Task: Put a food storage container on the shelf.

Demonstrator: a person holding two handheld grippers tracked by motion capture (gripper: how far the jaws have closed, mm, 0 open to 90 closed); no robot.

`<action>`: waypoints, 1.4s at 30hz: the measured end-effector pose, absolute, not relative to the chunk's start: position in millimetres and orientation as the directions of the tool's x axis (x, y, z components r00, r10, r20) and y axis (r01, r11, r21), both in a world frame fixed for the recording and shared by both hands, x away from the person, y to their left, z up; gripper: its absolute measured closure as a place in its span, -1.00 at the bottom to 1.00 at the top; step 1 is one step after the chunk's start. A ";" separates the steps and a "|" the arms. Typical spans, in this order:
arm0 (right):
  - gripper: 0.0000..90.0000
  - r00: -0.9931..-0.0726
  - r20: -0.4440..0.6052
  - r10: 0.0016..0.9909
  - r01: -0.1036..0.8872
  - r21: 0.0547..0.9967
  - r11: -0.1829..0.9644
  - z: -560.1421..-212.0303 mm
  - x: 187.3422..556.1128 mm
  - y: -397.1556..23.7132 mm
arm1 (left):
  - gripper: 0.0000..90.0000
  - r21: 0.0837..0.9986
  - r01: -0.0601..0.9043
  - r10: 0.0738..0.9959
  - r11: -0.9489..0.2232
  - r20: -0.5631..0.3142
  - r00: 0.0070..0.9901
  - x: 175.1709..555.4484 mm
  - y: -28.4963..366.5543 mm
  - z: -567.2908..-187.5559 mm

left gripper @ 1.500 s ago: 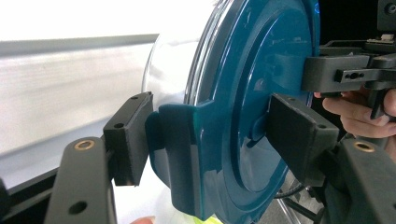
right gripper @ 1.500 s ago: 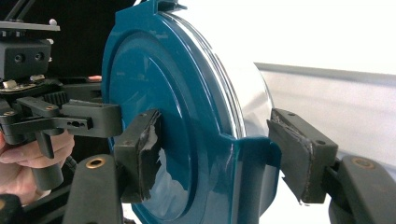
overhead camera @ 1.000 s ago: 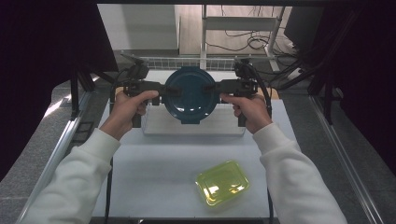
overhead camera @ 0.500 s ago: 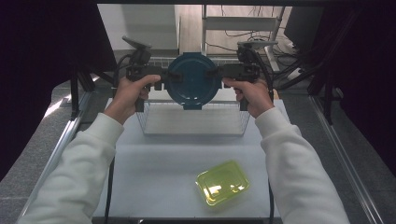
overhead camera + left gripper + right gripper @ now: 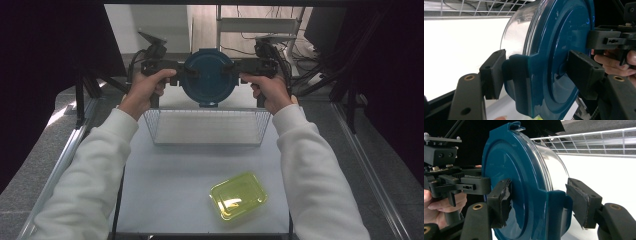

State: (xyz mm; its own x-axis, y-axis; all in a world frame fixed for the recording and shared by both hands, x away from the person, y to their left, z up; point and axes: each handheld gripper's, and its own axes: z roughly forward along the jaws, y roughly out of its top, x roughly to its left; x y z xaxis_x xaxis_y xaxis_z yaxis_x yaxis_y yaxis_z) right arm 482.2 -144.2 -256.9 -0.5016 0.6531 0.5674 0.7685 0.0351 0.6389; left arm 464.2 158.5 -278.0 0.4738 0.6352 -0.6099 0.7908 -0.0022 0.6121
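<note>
Blue-lidded container [image 5: 208, 77] seemingly clamped between left gripper [image 5: 186, 73] and right gripper [image 5: 231, 70].

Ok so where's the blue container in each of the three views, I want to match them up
High view: the blue container sits top centre, above the wire basket, held between both grippers.
Left gripper view: it fills the centre and right, lid facing right, clear bowl facing left.
Right gripper view: centre and left, lid facing left.
Shared landmark: the wire basket, behind the container in both gripper views.
</note>
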 end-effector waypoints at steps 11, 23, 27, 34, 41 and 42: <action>-0.16 -0.470 0.588 0.659 0.799 0.600 0.034 -275.4 500.0 -145.0 | -0.25 0.578 0.816 0.635 0.014 -0.636 0.439 479.6 157.5 -297.3; -0.15 -0.423 0.646 0.636 0.837 0.548 0.000 -288.8 513.6 -146.8 | -0.26 0.565 0.823 0.634 0.062 -0.659 0.405 488.5 158.2 -305.9; -0.15 -0.411 0.651 0.638 0.842 0.539 -0.006 -290.4 516.6 -146.9 | -0.26 0.554 0.828 0.621 0.083 -0.679 0.392 492.9 159.1 -309.4; -0.15 -0.385 0.672 0.632 0.855 0.517 -0.030 -295.7 523.2 -148.4 | -0.26 0.538 0.836 0.613 0.111 -0.699 0.368 499.7 158.5 -313.6; -0.16 -0.356 0.688 0.632 0.869 0.493 -0.048 -301.1 528.8 -149.5 | -0.26 0.505 0.852 0.600 0.138 -0.727 0.334 508.2 159.8 -320.1; -0.16 -0.349 0.693 0.631 0.871 0.488 -0.053 -301.9 529.9 -149.5 | -0.26 0.500 0.854 0.599 0.145 -0.731 0.326 509.3 159.7 -321.0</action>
State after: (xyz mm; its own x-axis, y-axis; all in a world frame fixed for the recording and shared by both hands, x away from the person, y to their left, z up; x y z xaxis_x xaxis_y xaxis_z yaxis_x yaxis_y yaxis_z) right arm 529.9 -149.5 -301.9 -0.3494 0.6311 0.6926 0.8714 -0.0529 0.4878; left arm 509.3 159.7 -321.0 0.3258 0.5995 -0.7311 0.8540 0.1452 0.4997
